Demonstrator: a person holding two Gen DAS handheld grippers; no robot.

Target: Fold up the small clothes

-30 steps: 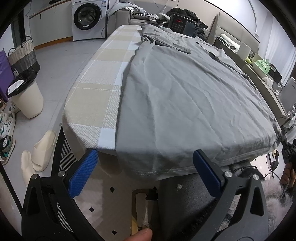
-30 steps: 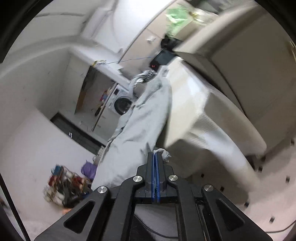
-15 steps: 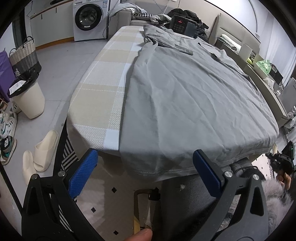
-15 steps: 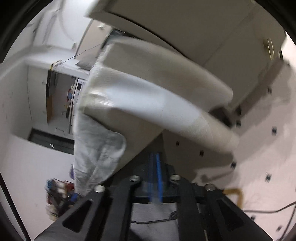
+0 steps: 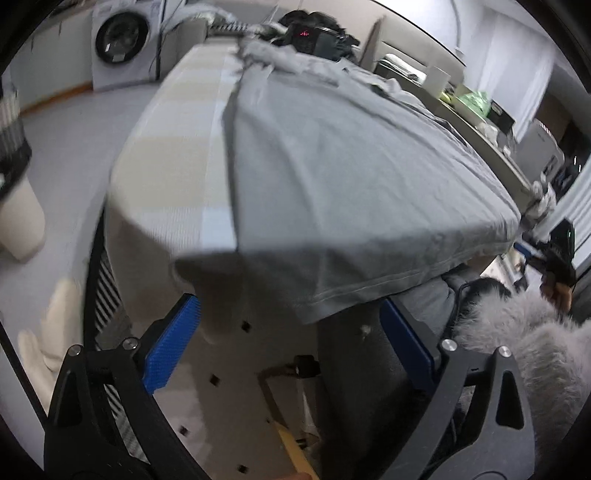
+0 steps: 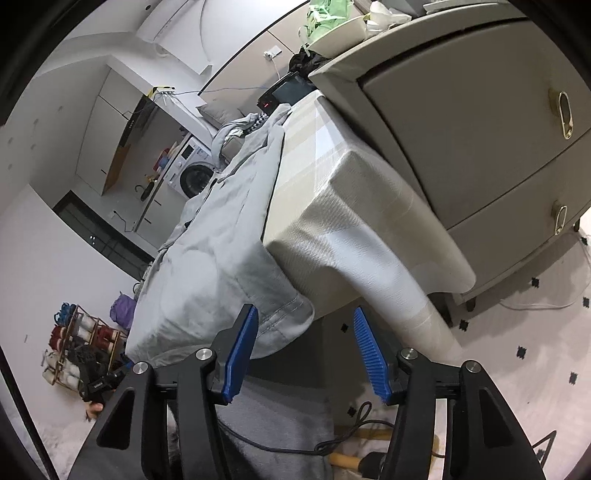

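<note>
A grey T-shirt [image 5: 343, 162] lies spread flat on the table, its hem hanging over the near edge. It also shows in the right wrist view [image 6: 218, 254], draped over the table's corner. My left gripper [image 5: 291, 325] is open and empty, just below the hem at the table's near edge. My right gripper [image 6: 303, 343] is open and empty, its left finger close to the shirt's hanging corner, not touching it. The right gripper also shows small in the left wrist view [image 5: 554, 251] at the table's right side.
The table [image 5: 173, 147] wears a beige and white checked cloth [image 6: 332, 206]. A grey cabinet [image 6: 461, 122] stands close on the right. A washing machine [image 5: 125, 40] and a bin [image 5: 18, 206] stand on the floor. A dark device [image 5: 306, 35] sits at the table's far end.
My right gripper was shut on the shirt's corner, then opened and let it go. My left gripper moved closer under the hem. The shirt slid toward the near edge.
</note>
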